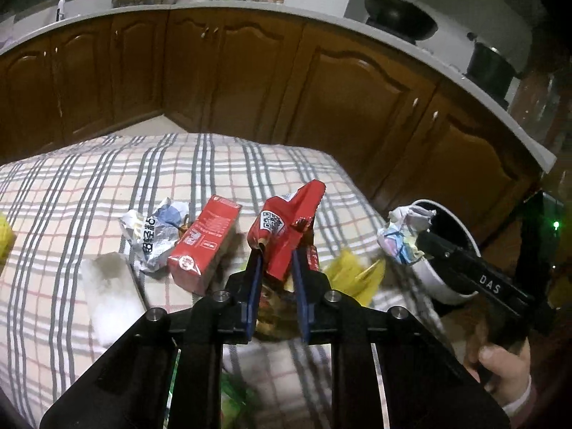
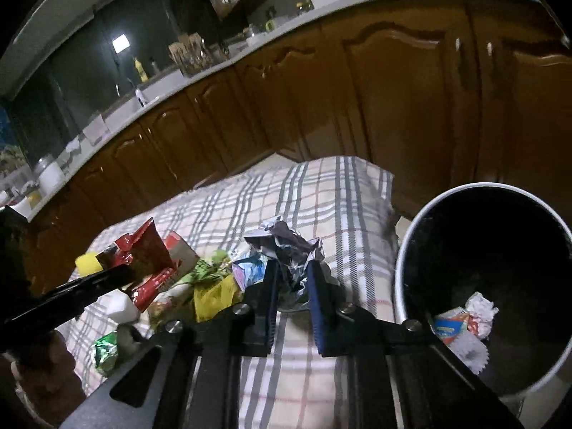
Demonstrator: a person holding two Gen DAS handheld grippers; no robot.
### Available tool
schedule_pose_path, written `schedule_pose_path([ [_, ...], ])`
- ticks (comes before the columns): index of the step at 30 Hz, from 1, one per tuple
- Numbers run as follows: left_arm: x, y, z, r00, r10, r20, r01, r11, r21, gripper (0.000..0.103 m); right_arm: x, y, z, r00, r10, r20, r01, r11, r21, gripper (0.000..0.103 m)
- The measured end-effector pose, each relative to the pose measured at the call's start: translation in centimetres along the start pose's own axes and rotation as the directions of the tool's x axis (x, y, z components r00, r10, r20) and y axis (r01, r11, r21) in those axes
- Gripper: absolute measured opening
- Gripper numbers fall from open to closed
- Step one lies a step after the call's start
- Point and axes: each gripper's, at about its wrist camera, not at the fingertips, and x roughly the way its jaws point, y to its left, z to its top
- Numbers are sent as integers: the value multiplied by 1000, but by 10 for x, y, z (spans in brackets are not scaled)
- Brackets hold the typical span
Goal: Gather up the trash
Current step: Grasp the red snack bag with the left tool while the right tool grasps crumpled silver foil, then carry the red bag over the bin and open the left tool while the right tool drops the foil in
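Two handheld tongs, each clamped on one piece of litter. At the near bottom of the left-wrist view, the left gripper [image 1: 277, 250] pinches a red snack wrapper [image 1: 284, 228] that stands up between its blue pads toward 12 o'clock. At the near bottom of the right-wrist view, the right gripper [image 2: 293, 279] squeezes a crumpled silvery wrapper [image 2: 286, 250]; seen from the left, it holds this right at the rim of the bin. The white-rimmed bin [image 2: 404, 250], dark inside, stands just off the table's right edge at about 3 o'clock; three or so scraps [image 2: 464, 318] already lie in its bottom, so collecting looks under way but far from done. Both held pieces are not yet dropped in. Left on the checked tablecloth [image 1: 107, 186], counted from the left view, nearest first: one green piece [image 1: 232, 393] under the tongs, one white tissue wad [image 1: 111, 286] at 9 o'clock, one yellow wrapper [image 1: 354, 275] at 3 o'clock, one red carton [image 1: 203, 239] at 11 o'clock, one silver printed wrapper [image 1: 153, 232] beyond it, and one yellow item [image 1: 3, 236] at the far left edge. That makes about six loose pieces, though the heap may hide more. Farthest back, wooden cabinets [image 1: 250, 78] run under a pale counter holding one black wok [image 1: 400, 18] and one dark pot [image 1: 489, 64]
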Motion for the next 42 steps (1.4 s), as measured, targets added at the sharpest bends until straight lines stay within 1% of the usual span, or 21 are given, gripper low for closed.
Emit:
schedule_pose_path([
  [4,-13,-15,-2,999,-41,14,41,999,14,15,-20,-5,-5,1000,-1,21,1,1000,11,16],
  [10,-17,-44,-6,996,-91,10,91,995,50,15,-45,-20,-14,999,-23,48,21,999,43,16],
  [14,-15,-66,-11,992,-127,-7,127,989,81,15,-60,-33,-20,997,-48,62,44,997,67,16],
  [21,1,-104,-16,984,-173,-52,178,975,131,15,-83,-61,-30,991,-104,80,95,989,111,16],
  [26,10,-129,-16,979,-192,-69,201,966,164,15,-95,-79,-31,986,-138,92,125,983,138,16],
  [33,24,-157,-14,973,-209,-93,223,958,182,15,-100,-95,-31,979,-176,99,159,974,162,16],
  [42,47,-181,-11,968,-217,-128,240,950,202,15,-102,-114,-31,972,-214,98,194,964,183,16],
])
